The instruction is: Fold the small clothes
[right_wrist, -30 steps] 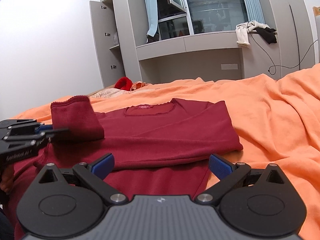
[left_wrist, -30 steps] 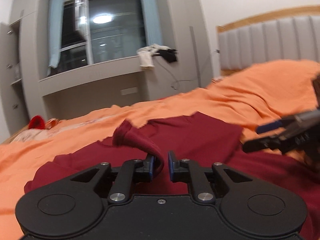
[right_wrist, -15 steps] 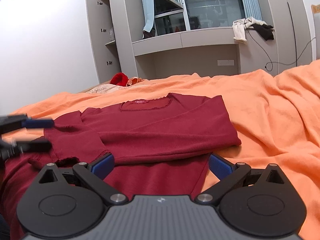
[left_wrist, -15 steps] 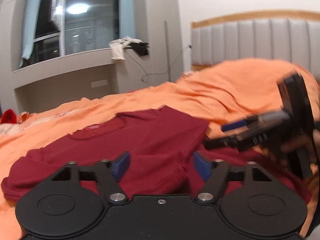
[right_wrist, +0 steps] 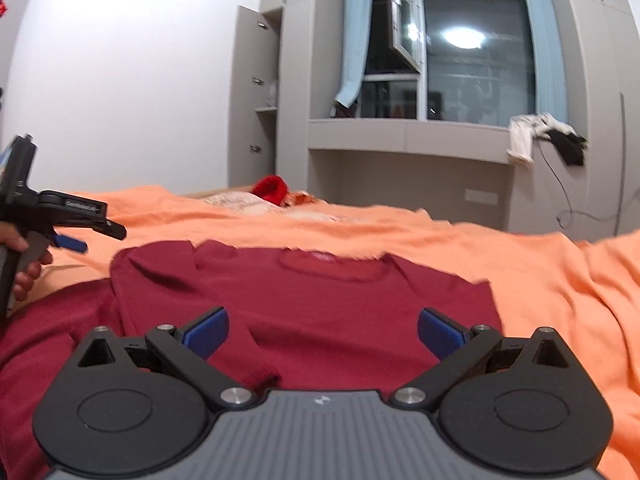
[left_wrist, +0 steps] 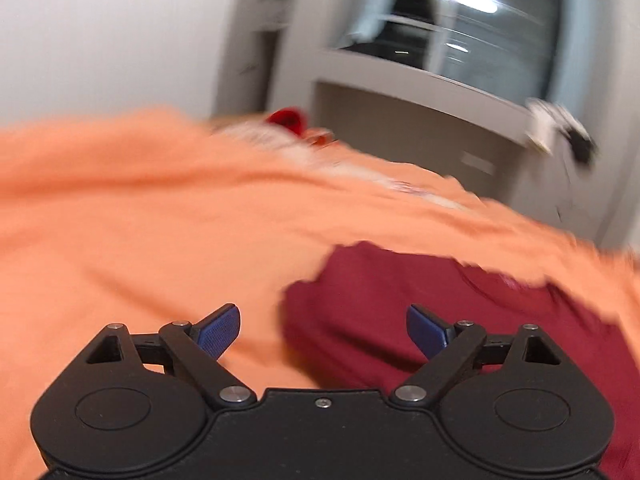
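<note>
Bedroom, mid-fold: my left gripper, a second ago pinching sleeve cuff, now spread wide, empty, swung out over orange bedspread at left edge of dark red top; view motion-blurred. Sleeve now released, lying across chest of top, which rests flat on bed, neckline away from me. My right gripper also spread wide, empty, hovering low over top's lower body. Judgement: sleeve fold done; body fold likely next.
</note>
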